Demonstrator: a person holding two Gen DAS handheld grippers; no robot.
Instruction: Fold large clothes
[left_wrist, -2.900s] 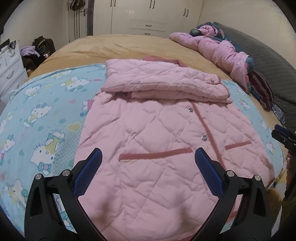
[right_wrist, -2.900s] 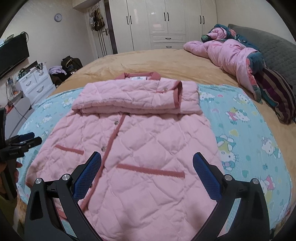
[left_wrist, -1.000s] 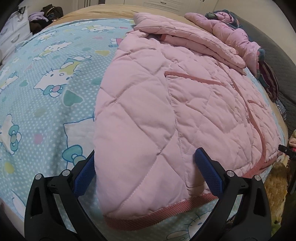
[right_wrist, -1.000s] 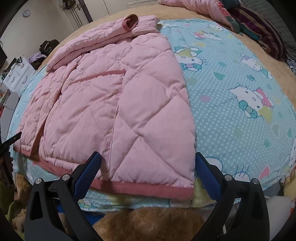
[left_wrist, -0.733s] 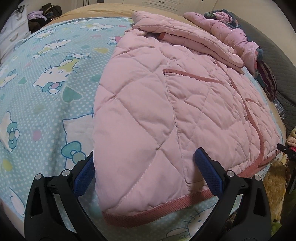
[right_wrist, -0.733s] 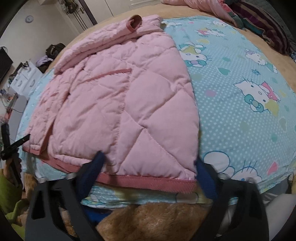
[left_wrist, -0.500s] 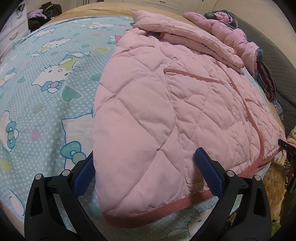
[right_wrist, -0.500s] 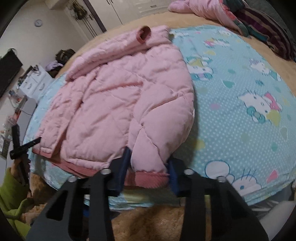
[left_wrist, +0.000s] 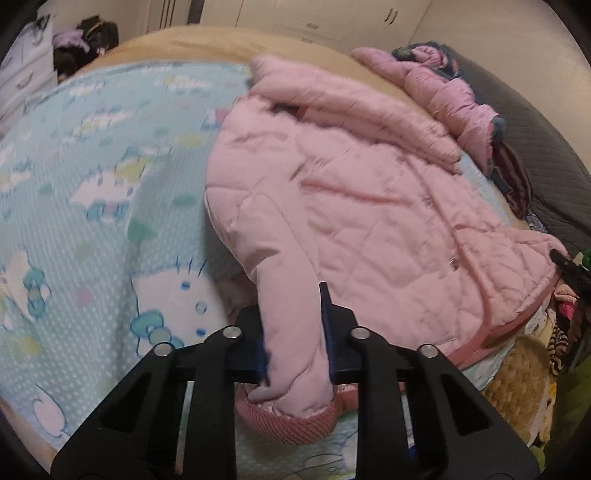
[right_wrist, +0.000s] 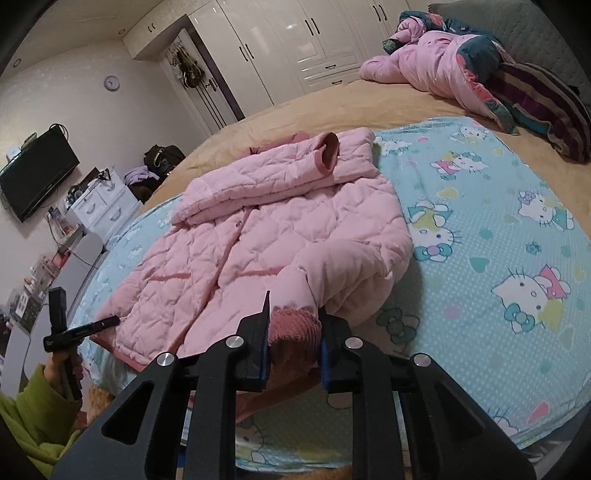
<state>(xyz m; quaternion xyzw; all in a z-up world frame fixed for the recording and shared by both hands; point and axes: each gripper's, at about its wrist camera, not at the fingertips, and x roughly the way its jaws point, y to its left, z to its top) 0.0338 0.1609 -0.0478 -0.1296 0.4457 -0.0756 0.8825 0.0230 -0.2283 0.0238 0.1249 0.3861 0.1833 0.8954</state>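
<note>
- Left gripper (left_wrist: 293, 332): jaws, wide open a second ago, now clamped on the pink jacket (left_wrist: 362, 206) hem corner.
- Right gripper (right_wrist: 293, 332): jaws likewise closed on the opposite corner.
- Both corners raised off the bed.

We can read no words, brand names, numbers or signs anywhere in either view. The light-blue dotted cotton blanket (right_wrist: 480, 236) spread on the bed carries printed cartoon cats with bows and small hearts, but we find no lettering among them. The round pale wall clock (right_wrist: 111, 83) is too small for us to make out any numerals on its face. The small items on the white chest of drawers (right_wrist: 103, 206) may carry labels, yet they are far too tiny and blurred to read.
</note>
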